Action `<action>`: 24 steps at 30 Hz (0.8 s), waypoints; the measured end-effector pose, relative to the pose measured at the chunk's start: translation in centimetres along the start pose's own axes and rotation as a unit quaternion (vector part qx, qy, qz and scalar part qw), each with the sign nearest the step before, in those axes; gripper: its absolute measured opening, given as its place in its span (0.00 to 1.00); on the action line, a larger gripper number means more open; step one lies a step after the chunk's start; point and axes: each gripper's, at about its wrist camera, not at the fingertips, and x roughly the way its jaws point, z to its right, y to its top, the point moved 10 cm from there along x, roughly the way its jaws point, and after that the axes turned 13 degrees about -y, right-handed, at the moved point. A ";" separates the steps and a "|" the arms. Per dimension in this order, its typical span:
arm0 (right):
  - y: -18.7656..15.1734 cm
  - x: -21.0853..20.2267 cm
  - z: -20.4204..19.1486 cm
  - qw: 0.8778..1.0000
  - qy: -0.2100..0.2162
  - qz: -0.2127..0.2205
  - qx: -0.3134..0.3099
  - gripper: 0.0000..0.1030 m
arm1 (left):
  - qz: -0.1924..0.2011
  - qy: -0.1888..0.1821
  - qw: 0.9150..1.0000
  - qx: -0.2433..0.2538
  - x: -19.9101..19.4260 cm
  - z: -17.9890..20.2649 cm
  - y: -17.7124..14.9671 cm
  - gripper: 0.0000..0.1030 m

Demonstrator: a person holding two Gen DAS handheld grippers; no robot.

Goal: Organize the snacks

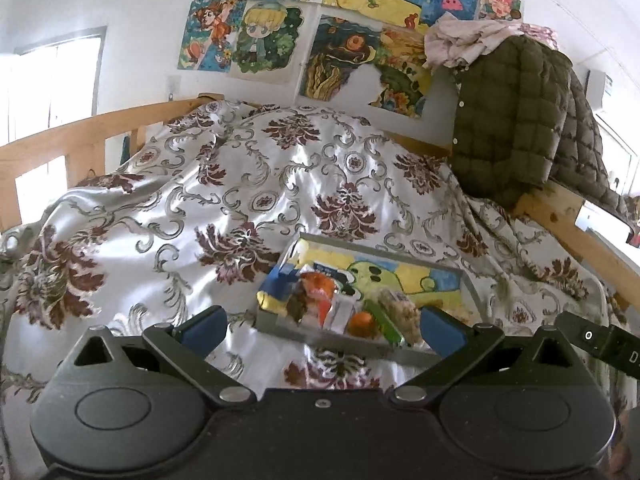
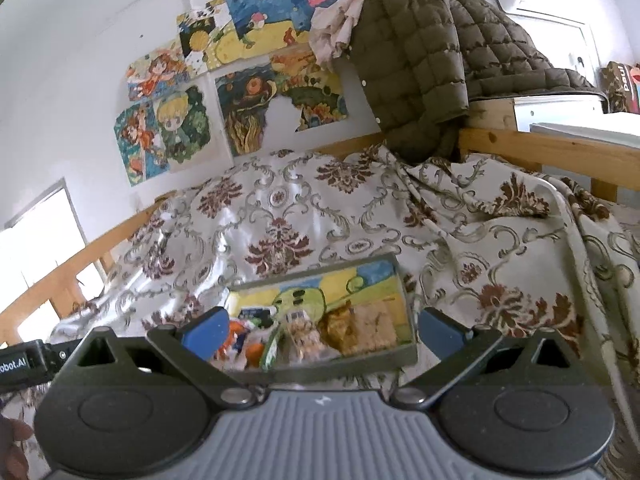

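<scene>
Shiny flowered bedspread (image 1: 248, 184) holds a shallow grey tray (image 1: 466, 276) of blurry snack packets (image 1: 320, 300). Left gripper (image 1: 322, 328) and right gripper (image 2: 320, 330) jaws are wide, empty.

- the left wrist view rides on the left hand-held gripper (image 1: 322, 330), looking forward along its fingers and slightly down over the bed (image 1: 224, 184) to the wall of drawings (image 1: 344, 56).
- the right wrist view sits on the right hand-held gripper (image 2: 320, 330), facing the same way from further right, tilted a bit.
- both are close to the snack tray (image 1: 466, 276), just past the fingertips.
- both views share the tray, bedspread, drawings and the hanging quilted jacket (image 1: 516, 116).
</scene>
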 end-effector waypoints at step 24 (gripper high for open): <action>-7.4 -7.8 -1.6 0.995 -0.014 0.001 -0.102 1.00 | -0.022 0.042 0.997 0.054 -7.0 -1.7 -7.9 0.99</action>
